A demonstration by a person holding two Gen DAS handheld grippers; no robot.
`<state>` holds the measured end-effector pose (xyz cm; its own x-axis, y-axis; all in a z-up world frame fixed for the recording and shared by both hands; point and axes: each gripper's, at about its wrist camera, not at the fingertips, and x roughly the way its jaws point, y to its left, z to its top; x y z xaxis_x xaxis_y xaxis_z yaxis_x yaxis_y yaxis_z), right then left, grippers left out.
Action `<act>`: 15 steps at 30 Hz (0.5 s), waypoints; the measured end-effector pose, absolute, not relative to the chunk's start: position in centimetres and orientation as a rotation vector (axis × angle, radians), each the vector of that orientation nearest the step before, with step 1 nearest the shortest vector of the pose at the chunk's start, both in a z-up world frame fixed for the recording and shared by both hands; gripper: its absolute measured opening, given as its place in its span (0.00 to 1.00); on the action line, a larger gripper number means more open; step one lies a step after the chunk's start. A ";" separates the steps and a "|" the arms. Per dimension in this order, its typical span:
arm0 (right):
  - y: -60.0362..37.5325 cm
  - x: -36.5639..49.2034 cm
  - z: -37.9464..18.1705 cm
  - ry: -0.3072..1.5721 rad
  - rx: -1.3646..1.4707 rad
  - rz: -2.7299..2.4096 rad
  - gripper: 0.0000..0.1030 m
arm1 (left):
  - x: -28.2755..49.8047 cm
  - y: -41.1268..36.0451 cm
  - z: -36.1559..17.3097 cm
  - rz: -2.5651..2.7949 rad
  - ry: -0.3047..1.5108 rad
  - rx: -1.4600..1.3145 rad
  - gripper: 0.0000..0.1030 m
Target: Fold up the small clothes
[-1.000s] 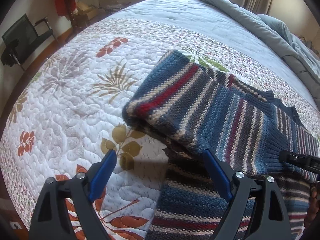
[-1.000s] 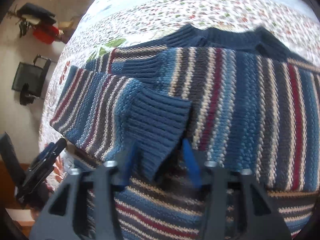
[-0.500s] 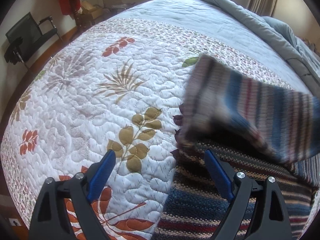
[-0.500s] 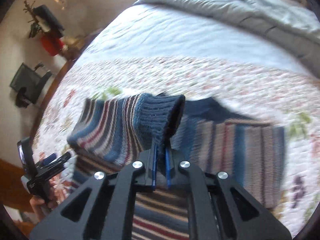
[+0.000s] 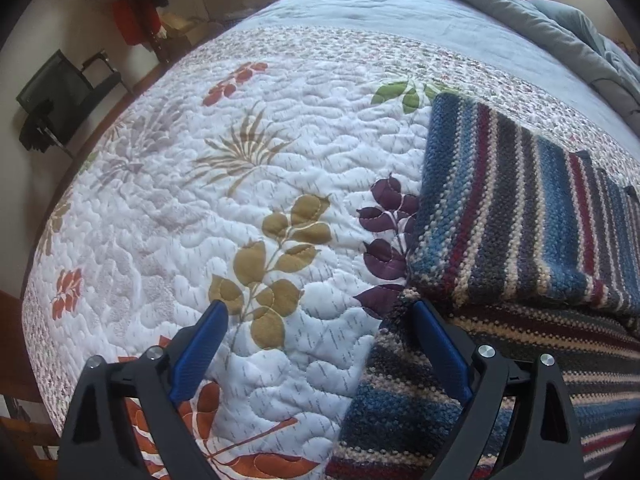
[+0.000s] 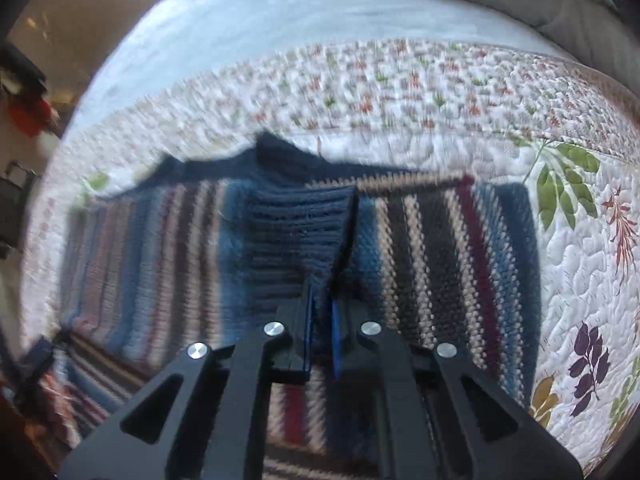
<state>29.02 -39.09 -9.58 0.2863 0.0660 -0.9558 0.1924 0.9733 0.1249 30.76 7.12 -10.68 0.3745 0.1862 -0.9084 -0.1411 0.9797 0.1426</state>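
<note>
- Your left gripper (image 5: 316, 308) hangs over the bed with its blue fingers (image 5: 200, 344) spread wide and nothing between them; the left one is above the quilt, the right one (image 5: 440, 352) above the near left edge of the sweater.
- The striped knit sweater (image 5: 520, 216) lies on the floral quilt (image 5: 240, 200), at the right of the left wrist view. Its bands run blue, grey, cream and dark red.
- One sleeve is folded across the body: in the left wrist view it forms a raised upper layer whose stripes run crosswise to those of the layer below it (image 5: 500, 348).
- Your right gripper (image 6: 320, 316) is clenched on the dark blue ribbed cuff (image 6: 304, 232) of that sleeve; the cuff fabric rises from between the two fingers and stands over the sweater's middle.
- In the right wrist view the dark blue collar (image 6: 276, 152) lies at the far edge of the sweater, beyond the held cuff. The left part of this view is blurred.
- A grey duvet (image 5: 460, 12) covers the far part of the bed, beyond the quilt's small-flowered border.
- A black chair (image 5: 60, 96) stands on the floor beside the bed, well apart from the sweater.
</note>
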 end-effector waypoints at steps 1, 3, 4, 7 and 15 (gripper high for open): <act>-39.0 29.0 -9.7 1.277 0.222 -0.085 0.09 | 30.6 6.9 -10.3 0.202 1.158 0.041 0.91; -39.2 28.8 -9.4 1.267 0.236 -0.078 0.15 | 30.4 6.5 -9.4 0.170 1.134 0.038 0.91; -39.5 28.4 -8.9 1.257 0.262 -0.072 0.16 | 30.1 6.1 -8.9 0.134 1.125 0.037 0.91; -40.4 27.2 -7.9 1.232 0.328 -0.052 0.38 | 29.8 4.8 -8.4 0.068 1.117 0.044 0.91; -42.2 26.2 -9.7 1.289 0.499 -0.025 0.36 | 29.7 1.9 -10.0 0.021 1.132 0.116 0.91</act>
<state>26.16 -42.23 -9.71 0.2933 0.2556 -0.9212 0.2915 0.8938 0.3408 29.73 1.85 -9.97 0.4253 0.0758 -0.9019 0.0423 0.9937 0.1035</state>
